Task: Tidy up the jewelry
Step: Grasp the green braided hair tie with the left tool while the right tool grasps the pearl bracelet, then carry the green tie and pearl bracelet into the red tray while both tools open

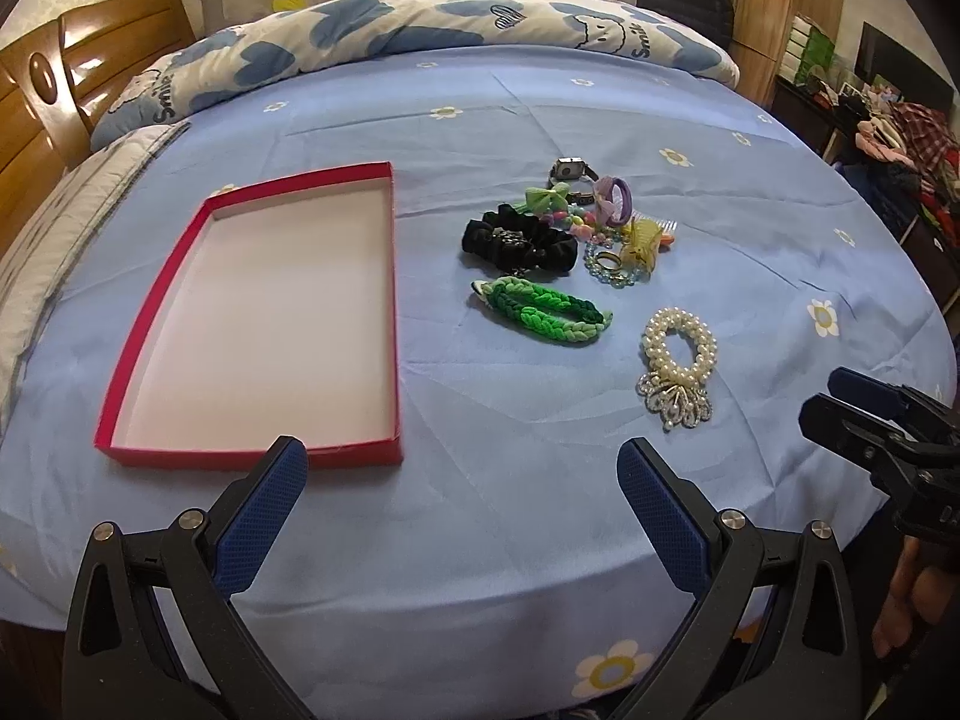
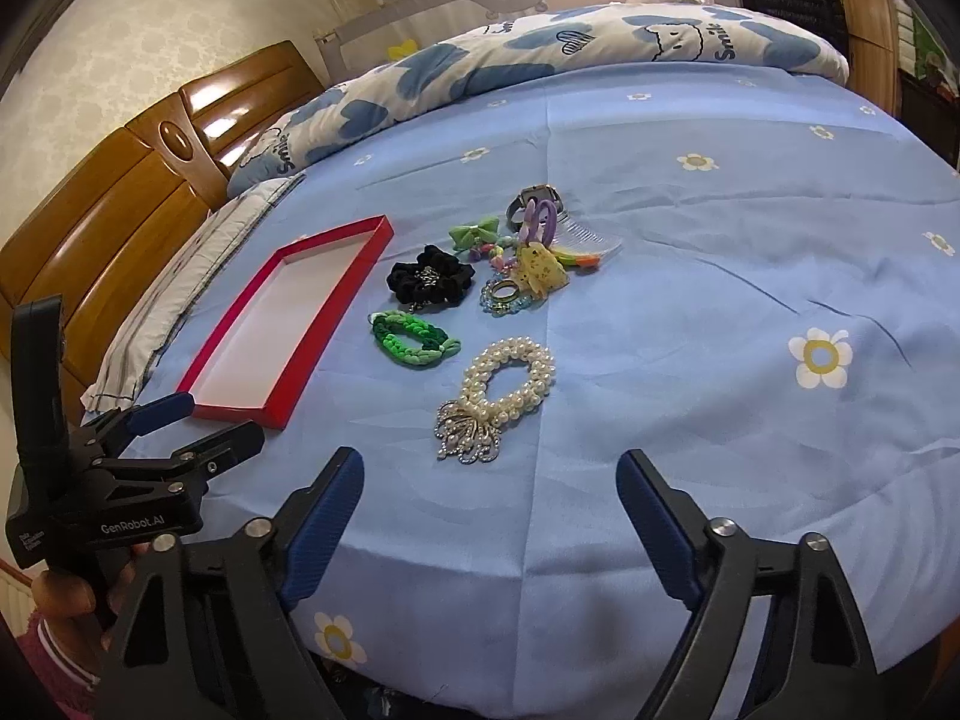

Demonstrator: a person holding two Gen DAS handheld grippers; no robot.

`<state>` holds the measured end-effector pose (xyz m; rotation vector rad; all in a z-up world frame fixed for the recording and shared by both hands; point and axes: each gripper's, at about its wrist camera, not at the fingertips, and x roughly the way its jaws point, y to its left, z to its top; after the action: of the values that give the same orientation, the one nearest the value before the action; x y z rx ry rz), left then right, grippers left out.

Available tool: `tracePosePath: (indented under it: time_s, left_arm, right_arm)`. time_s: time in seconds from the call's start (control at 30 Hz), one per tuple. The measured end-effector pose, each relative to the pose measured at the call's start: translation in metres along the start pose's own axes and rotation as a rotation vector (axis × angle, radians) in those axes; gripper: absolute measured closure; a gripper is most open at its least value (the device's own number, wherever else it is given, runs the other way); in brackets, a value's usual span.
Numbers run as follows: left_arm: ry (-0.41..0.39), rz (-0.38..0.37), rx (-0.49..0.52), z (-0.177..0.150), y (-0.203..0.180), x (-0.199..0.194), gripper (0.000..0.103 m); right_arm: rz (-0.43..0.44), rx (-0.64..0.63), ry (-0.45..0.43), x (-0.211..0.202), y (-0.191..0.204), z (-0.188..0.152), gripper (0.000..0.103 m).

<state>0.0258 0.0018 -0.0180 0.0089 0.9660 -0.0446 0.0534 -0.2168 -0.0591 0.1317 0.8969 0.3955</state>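
An empty red box (image 1: pixel 393 324) (image 2: pixel 354 294) with a white floor lies on the blue bedsheet. Right of it lie a green braided band (image 1: pixel 543 309) (image 2: pixel 414 341), a black scrunchie (image 1: pixel 519 240) (image 2: pixel 429 282), a pearl bracelet with a brooch (image 1: pixel 678 360) (image 2: pixel 504 390) and a pile of small hair pieces and a watch (image 1: pixel 606 216) (image 2: pixel 531 240). My left gripper (image 1: pixel 462 468) (image 2: pixel 204 417) is open and empty near the box's front edge. My right gripper (image 2: pixel 489 480) (image 1: pixel 840 402) is open and empty just before the pearl bracelet.
A blue-and-white quilt (image 1: pixel 420 30) (image 2: pixel 540 48) lies along the far side of the bed. A wooden headboard (image 2: pixel 120 192) stands at the left. Cluttered shelves (image 1: pixel 888 138) stand beyond the bed's right edge.
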Motion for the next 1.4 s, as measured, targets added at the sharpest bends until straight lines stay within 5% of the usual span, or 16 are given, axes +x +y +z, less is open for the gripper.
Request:
tracePosePath:
  time_s: [0.43, 0.7, 1.03, 1.2, 1.4]
  left_arm:
    - [0.077, -0.06, -0.039, 0.045, -0.008, 0.053, 0.006]
    - [0.137, -0.036, -0.015, 0.06, -0.018, 0.088, 0.012]
    - [0.215, -0.065, 0.006, 0.068, -0.025, 0.123, 0.04]
    - [0.197, -0.08, 0.067, 0.069, -0.038, 0.121, 0.093]
    - [0.159, -0.14, 0.047, 0.066, -0.031, 0.1, 0.094]
  right_arm:
    - [-0.022, -0.001, 0.04, 0.056, -0.015, 0.023, 0.036]
    - [-0.035, -0.005, 0.106, 0.085, -0.022, 0.023, 0.049]
    - [-0.024, 0.004, 0.115, 0.093, -0.032, 0.026, 0.08]
    - [-0.015, 0.008, 0.102, 0.092, -0.033, 0.028, 0.091]
    - [0.017, 0.011, 0.075, 0.081, -0.028, 0.031, 0.093]
